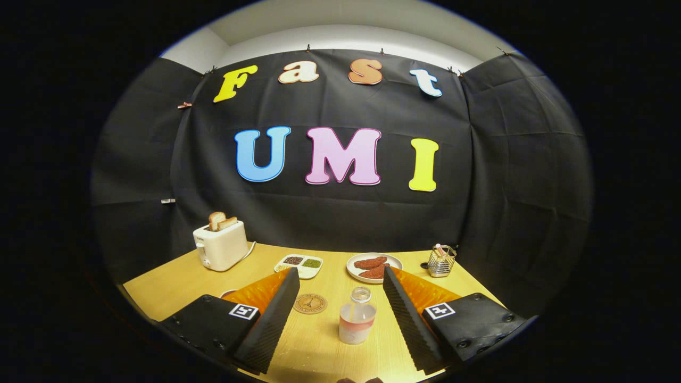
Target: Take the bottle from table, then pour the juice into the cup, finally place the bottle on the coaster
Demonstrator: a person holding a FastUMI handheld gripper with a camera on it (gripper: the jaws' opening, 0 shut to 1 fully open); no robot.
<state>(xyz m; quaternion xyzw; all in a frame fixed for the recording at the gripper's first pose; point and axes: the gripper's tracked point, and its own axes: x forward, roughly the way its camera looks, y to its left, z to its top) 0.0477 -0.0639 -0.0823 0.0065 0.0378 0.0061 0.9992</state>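
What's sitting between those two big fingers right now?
In the gripper view, the bottle stands on the table between the open gripper, untouched by either finger.

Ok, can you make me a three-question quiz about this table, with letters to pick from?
1. Where is the small clear plastic bottle?
A. between the fingers of the hand-held gripper
B. on the round cork coaster
C. beside the white toaster

2. How many bread slices stick out of the toaster?
A. none
B. two
C. five

3. How is the hand-held gripper?
A. shut on the bottle
B. open, touching nothing
C. shut on the coaster

Answers:
1 A, the bottle stands on the wooden table between the two spread fingers, with the coaster apart from it.
2 B, two slices poke from the top.
3 B, both fingers stand wide apart with gaps beside the bottle.
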